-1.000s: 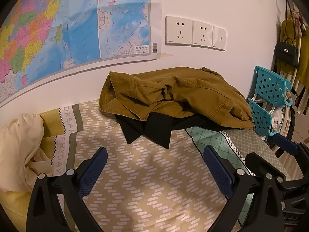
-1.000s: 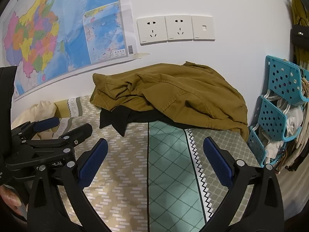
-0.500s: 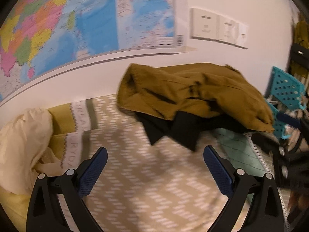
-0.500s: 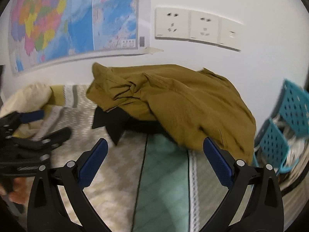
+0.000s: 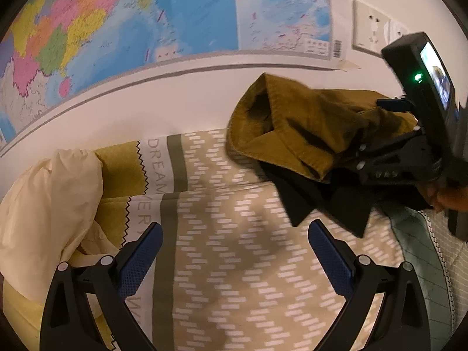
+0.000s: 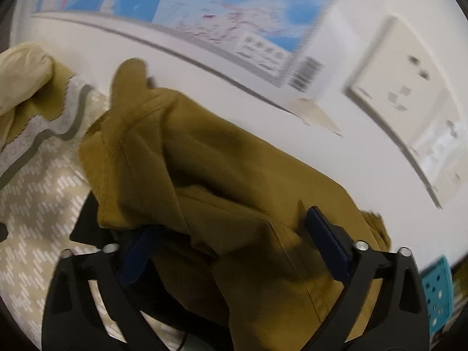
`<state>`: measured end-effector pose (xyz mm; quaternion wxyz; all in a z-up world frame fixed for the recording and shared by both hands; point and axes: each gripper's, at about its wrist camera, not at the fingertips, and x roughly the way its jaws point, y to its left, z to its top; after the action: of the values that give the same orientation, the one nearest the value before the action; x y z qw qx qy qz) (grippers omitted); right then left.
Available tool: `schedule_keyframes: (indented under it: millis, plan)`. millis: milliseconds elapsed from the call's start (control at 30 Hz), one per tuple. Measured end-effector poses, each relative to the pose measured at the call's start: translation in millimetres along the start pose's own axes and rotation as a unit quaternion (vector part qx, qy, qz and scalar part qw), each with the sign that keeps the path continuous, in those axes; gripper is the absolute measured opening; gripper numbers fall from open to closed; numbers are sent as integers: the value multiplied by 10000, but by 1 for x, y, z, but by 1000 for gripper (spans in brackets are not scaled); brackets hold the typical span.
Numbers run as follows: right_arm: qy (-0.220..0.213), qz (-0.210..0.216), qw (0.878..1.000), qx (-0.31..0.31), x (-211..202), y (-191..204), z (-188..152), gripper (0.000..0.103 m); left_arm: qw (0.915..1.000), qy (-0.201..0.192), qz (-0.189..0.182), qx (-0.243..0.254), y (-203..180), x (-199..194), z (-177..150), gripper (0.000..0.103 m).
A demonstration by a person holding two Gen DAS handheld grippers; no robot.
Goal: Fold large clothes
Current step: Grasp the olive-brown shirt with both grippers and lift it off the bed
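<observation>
A crumpled mustard-brown garment (image 5: 295, 128) lies on the bed against the wall, on top of a black garment (image 5: 318, 201). My left gripper (image 5: 234, 251) is open and empty, low over the patterned bedspread (image 5: 234, 278), to the left of the pile. My right gripper (image 6: 231, 242) is open and has reached into the pile: the brown garment (image 6: 234, 193) bulges between its blue fingers, with the jaws still wide apart. The right gripper also shows in the left wrist view (image 5: 409, 158), pressed into the clothes.
A cream pillow (image 5: 44, 210) lies at the left end of the bed. A large map (image 5: 146, 23) and wall sockets (image 5: 371, 29) are on the wall behind. A teal basket (image 6: 438, 289) stands at the right.
My right gripper has moved forward into the brown garment, which now fills the space between its fingers. My left gripper has swung left, so the pile sits at its right.
</observation>
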<state>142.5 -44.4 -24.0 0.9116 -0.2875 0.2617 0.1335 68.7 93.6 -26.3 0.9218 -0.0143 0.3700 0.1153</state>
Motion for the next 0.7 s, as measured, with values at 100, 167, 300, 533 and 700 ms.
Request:
schedule_keyframes:
  millis: [100,167,300,533,700]
  plan:
    - [68,44,9999,-82,-18,-11,5,15,10000,23,43,-9,6,7,2,96]
    - [-215,259,9989,324,-51,-39,7,12,10000,5,37,17,10,10,3,96]
    - [-964,140,9879,1211,-138,-106,5,11,9993,-149,-291,167,12,16,10,96]
    - [-1734,46,9521,2517,-257,-205,-29,10,9843,-963,-1317,675,-25,5,32,96]
    - [-1997,20,9397,2775,-286,-217,-38,10,9462,-1459,-2617,1224,-72,-13,31,96]
